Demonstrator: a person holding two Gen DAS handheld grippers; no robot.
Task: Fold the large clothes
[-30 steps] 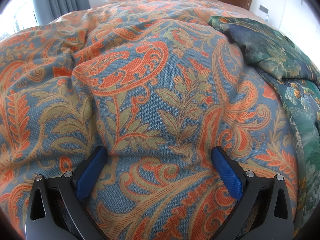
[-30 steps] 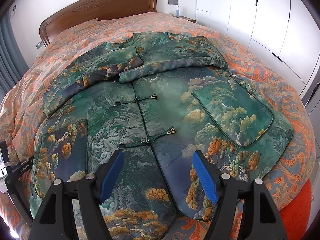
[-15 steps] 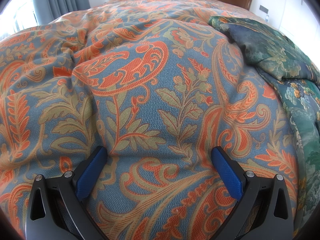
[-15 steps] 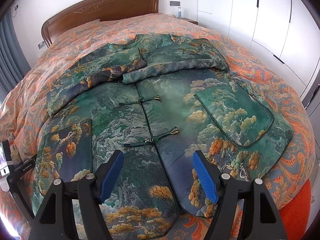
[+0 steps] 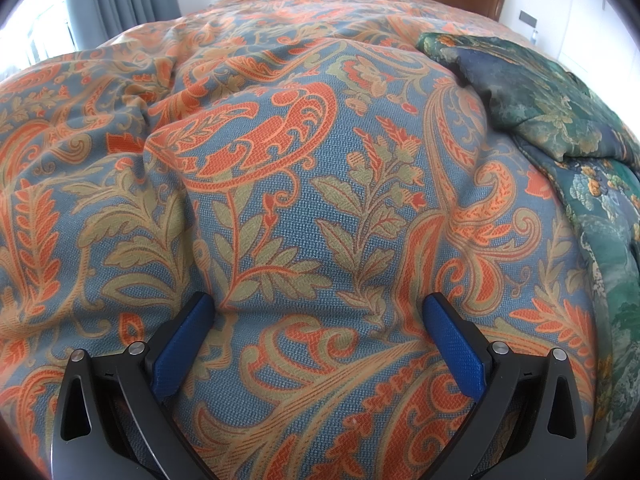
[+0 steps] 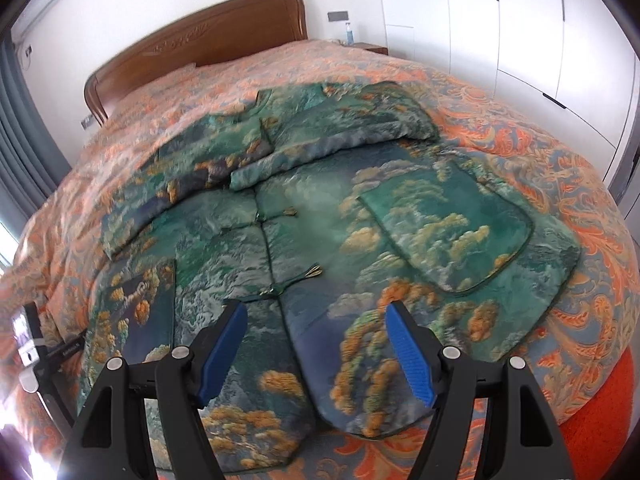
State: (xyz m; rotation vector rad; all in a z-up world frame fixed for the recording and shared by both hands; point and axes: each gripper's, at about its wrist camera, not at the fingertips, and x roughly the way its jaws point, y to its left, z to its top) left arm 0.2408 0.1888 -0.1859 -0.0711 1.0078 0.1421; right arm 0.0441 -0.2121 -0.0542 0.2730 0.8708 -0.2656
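Both tongs spread: left tongs (image 5: 318, 308) over woven paisley bedspread (image 5: 280, 208); right tongs (image 6: 314, 318) over padded brocade jacket (image 6: 320, 216).

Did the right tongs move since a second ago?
Yes. The right tongs moved forward and lower over the green jacket; its lower knot button, once well above the tips, now sits almost between them.

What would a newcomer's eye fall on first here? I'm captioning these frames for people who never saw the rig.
A big green brocade jacket lies flat mid-bed, sleeves folded across its chest. The orange paisley bedspread fills the left view, with the wooden headboard behind. The right gripper, open, is over the hem.
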